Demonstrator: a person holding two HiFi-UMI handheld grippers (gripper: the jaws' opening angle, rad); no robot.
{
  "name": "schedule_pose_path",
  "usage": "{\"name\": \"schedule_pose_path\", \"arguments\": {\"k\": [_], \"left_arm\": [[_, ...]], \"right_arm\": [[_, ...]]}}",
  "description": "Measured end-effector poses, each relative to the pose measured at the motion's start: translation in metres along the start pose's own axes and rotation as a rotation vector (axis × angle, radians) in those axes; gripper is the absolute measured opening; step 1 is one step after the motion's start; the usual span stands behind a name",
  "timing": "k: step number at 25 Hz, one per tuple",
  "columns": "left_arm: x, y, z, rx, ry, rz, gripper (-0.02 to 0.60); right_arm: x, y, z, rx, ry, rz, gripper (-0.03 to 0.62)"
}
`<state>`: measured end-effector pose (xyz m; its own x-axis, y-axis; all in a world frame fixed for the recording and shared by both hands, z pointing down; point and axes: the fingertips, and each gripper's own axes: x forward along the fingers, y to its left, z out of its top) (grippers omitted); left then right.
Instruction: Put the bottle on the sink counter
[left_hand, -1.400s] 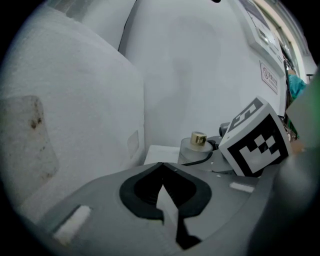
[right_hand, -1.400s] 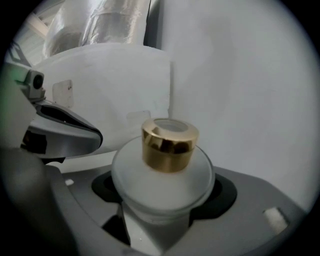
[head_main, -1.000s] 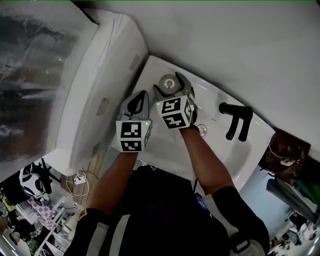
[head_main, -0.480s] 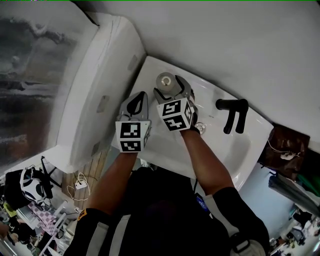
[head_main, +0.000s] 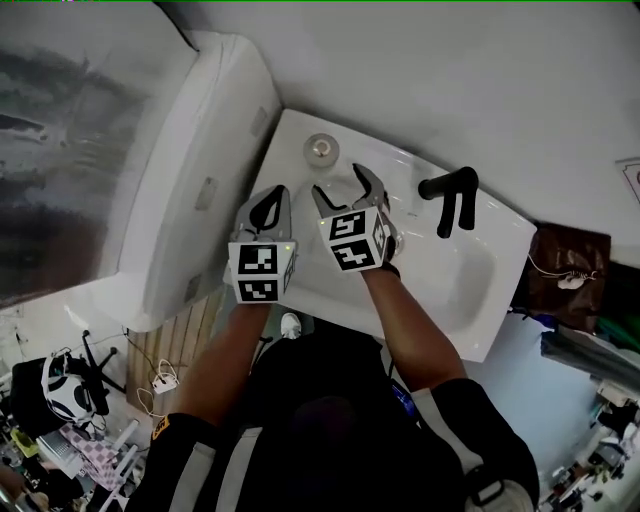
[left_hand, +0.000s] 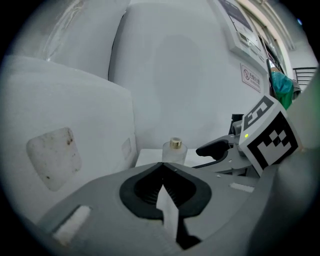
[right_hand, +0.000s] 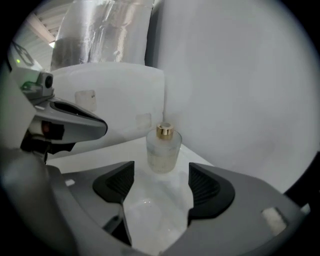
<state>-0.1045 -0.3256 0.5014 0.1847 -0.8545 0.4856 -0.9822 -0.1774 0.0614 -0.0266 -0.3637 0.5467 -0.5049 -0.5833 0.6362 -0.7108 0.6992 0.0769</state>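
Observation:
A small frosted glass bottle (head_main: 321, 150) with a gold cap stands upright on the back left corner of the white sink counter (head_main: 292, 128). Nothing touches it. My right gripper (head_main: 340, 183) hovers just in front of it over the sink. Its jaws stand wide and are closing a little, with nothing between them. In the right gripper view the bottle (right_hand: 163, 150) sits beyond the fingertips (right_hand: 200, 175). My left gripper (head_main: 272, 200) is beside the right one, shut and empty. In the left gripper view the bottle (left_hand: 174, 151) stands past the shut jaws.
A black faucet (head_main: 447, 195) rises at the back of the sink basin (head_main: 450, 285). A large white unit (head_main: 190, 180) stands against the sink's left side. The wall runs close behind the bottle. Clutter lies on the floor at the lower left.
My right gripper has drawn back from around the bottle, which now stands free on the counter corner. The left gripper has stayed beside it.

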Motion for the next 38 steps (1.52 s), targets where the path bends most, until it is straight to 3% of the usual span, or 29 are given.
{"name": "schedule_pose_path", "arguments": {"k": [11, 17, 25, 38], "left_arm": [[-0.055, -0.03, 0.016, 0.028, -0.077, -0.089, 0.003], [-0.094, -0.036, 0.015, 0.049, -0.117, -0.119, 0.003], [-0.149, -0.05, 0.007, 0.045, -0.159, -0.168, 0.003], [-0.238, -0.067, -0.003, 0.064, -0.227, -0.231, 0.003]], "right_arm": [[-0.082, 0.017, 0.015, 0.12, -0.101, -0.109, 0.201], [-0.13, 0.042, 0.021, 0.104, -0.165, -0.164, 0.002], [-0.181, 0.086, 0.01, 0.171, -0.218, -0.188, 0.002], [-0.259, 0.141, 0.0, 0.191, -0.29, -0.273, 0.002]]}}
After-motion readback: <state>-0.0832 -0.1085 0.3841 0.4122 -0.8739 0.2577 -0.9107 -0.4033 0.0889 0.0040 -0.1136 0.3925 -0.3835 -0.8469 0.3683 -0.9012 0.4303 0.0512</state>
